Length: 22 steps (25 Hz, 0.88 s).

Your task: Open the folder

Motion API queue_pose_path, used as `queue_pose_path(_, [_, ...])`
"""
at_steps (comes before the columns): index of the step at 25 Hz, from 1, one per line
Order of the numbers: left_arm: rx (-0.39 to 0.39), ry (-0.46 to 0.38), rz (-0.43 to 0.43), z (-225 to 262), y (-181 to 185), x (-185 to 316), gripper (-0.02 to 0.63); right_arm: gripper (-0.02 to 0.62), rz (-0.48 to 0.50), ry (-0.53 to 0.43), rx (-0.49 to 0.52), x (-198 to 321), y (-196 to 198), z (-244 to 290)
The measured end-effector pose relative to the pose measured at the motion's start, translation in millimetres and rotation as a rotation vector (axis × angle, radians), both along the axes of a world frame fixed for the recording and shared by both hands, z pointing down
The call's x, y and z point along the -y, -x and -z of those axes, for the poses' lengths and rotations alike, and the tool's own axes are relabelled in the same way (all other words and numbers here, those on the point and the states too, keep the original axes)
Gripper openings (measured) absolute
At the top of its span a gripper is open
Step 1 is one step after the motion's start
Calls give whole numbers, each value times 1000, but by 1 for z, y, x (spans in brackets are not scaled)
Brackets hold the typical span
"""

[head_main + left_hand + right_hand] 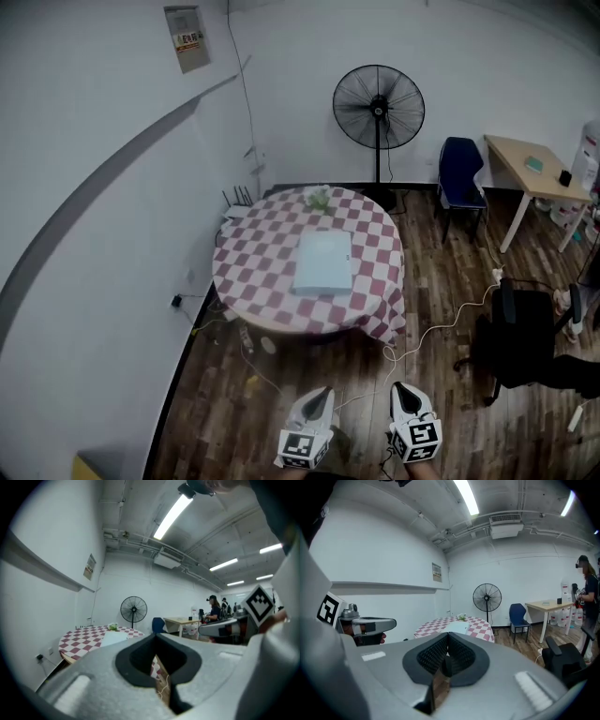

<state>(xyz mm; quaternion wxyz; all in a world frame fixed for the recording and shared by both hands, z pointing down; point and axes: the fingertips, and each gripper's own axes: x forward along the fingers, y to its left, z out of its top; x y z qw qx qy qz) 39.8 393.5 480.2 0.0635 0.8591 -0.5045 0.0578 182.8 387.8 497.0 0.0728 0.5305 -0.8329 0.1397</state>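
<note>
surface: round table [253, 272], checked cloth; centre: closed pale folder [323, 262]; far edge: small green item [319, 197]

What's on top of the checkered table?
A pale blue folder lies flat near the middle; a small green bunch sits at the far edge. Anything beneath the folder is hidden.

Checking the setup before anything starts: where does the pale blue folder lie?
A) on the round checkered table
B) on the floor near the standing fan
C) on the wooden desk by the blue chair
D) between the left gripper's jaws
A: the head view shows the folder lying flat and closed near the middle of the round checkered table.
</note>
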Motion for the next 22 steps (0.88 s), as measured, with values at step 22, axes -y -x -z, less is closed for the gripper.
queue_pose_path(22, [-11,-44,-4,-11,114,300,3,3,-71,-53,-126,288,78,-9])
